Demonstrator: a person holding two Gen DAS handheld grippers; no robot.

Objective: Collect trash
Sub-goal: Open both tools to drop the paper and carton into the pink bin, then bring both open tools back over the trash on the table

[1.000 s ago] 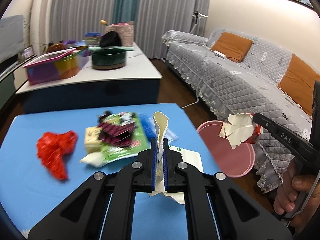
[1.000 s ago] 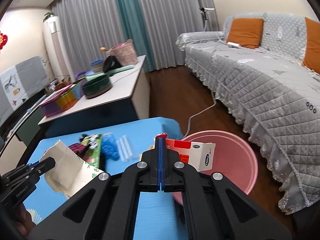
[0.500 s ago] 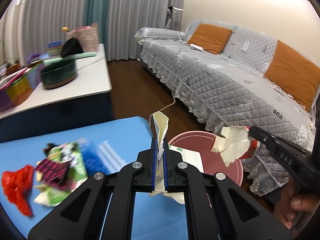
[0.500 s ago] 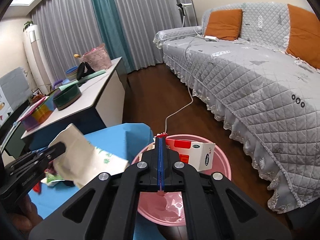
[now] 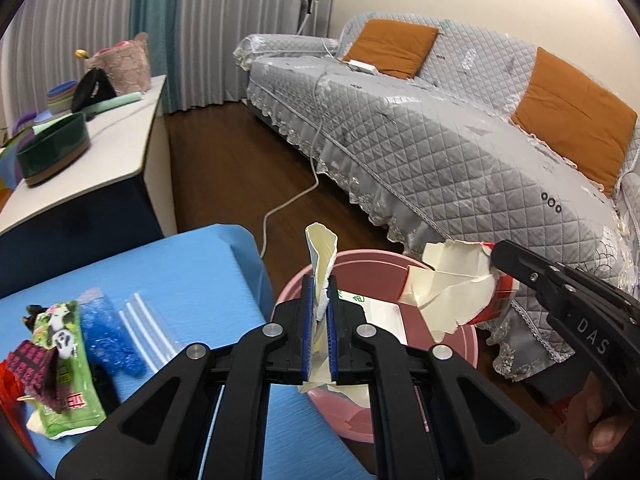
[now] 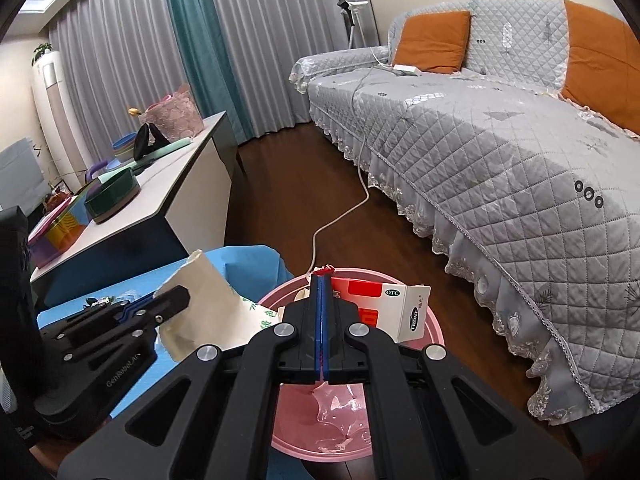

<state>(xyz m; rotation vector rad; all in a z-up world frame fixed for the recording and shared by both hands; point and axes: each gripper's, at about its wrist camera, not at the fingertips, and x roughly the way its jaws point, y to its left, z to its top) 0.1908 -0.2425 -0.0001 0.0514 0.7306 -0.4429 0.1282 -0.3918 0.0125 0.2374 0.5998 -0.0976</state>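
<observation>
My left gripper [image 5: 319, 296] is shut on a torn cream paper carton [image 5: 320, 252] and holds it over the near rim of the pink bin [image 5: 376, 260]. The carton also shows in the right wrist view [image 6: 208, 304]. My right gripper [image 6: 322, 292] is shut on a red and white medicine box [image 6: 384, 308] above the pink bin [image 6: 424, 312]. In the left wrist view the right gripper [image 5: 500, 260] holds that torn box [image 5: 456, 292] over the bin's right side. Clear plastic [image 6: 340, 420] lies inside the bin.
On the blue table [image 5: 180, 272] lie a green snack wrapper [image 5: 64, 360], a blue crumpled bag [image 5: 108, 344] and clear plastic strips [image 5: 148, 328]. A grey sofa [image 6: 500, 152] stands right. A white side table [image 6: 168, 184] with bowls stands left. A white cable [image 6: 344, 216] crosses the wooden floor.
Both grippers have swung right from over the blue table to above the pink bin, each still holding its piece of trash. The table trash has slid to the left of the view.
</observation>
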